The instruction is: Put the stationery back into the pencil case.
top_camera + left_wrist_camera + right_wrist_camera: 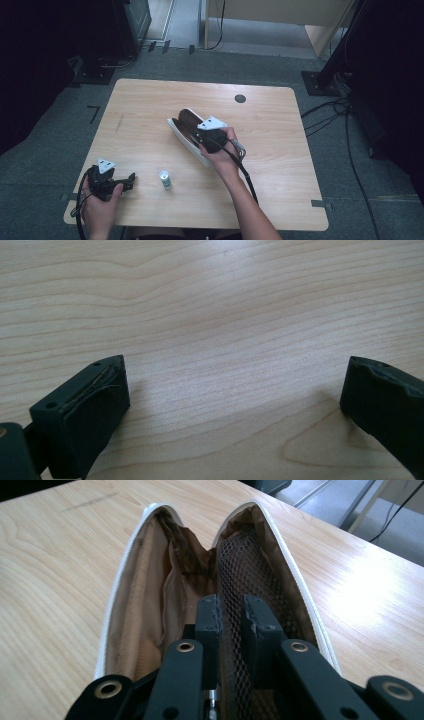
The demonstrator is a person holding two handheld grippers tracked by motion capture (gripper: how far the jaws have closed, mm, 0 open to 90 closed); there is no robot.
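Our left gripper (131,179) rested near the table's (150,100) front left corner, its jaws spread wide with only bare wood between them. Just to its right stood a small white bottle (165,180), upright. Farther right, at the middle of the table, lay the white pouch (186,131), unzipped and brown inside. Its long side ran from back left to front right. Our right gripper (231,611) was inside it, jaws nearly closed around the mesh pocket (245,565); we could not tell if they pinched it.
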